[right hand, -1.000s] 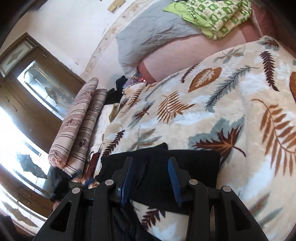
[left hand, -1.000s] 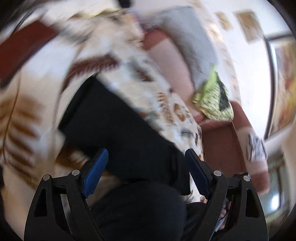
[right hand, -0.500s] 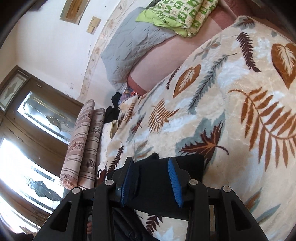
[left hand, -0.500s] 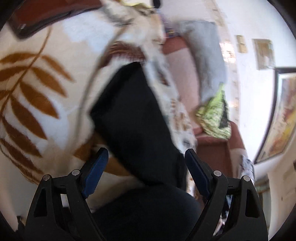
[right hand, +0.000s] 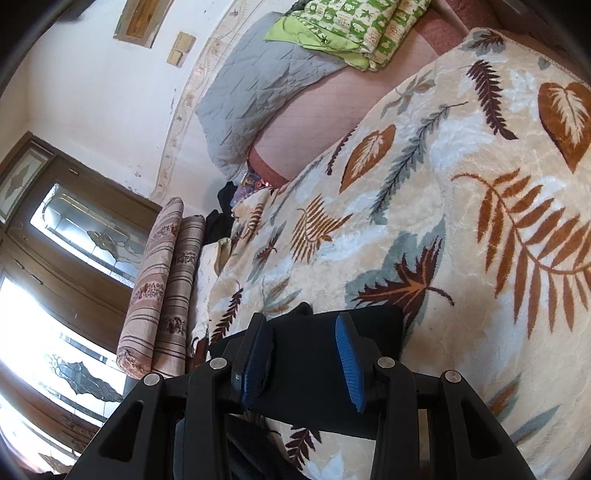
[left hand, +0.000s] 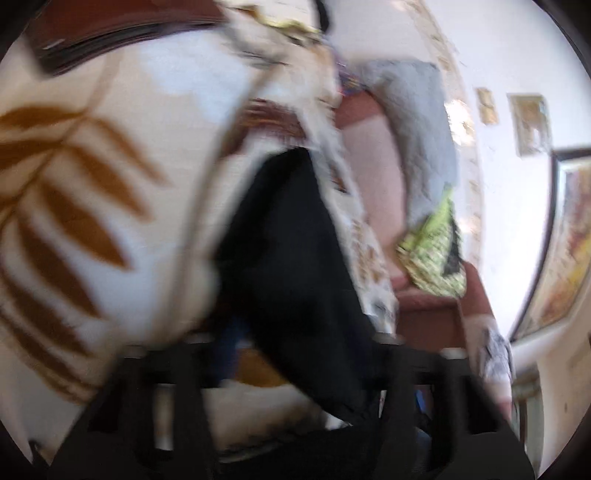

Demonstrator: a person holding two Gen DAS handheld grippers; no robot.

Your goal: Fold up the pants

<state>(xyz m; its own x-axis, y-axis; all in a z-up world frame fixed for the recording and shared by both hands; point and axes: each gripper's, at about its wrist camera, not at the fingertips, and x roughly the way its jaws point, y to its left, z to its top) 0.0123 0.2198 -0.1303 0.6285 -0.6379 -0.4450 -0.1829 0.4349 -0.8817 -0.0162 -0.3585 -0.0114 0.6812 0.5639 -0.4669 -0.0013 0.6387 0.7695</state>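
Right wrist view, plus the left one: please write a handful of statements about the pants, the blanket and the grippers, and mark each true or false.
1. The pants are black. True.
2. The pants lie on a plain white sheet. False: they lie on a leaf-patterned blanket.
3. The right gripper has its jaws apart, with black fabric between the pads. True.
4. The left wrist view is sharp. False: it is motion-blurred, and the left gripper's jaw state cannot be read.
5. The green patterned bedding lies on top of the pants. False: it sits far off, past the blanket.
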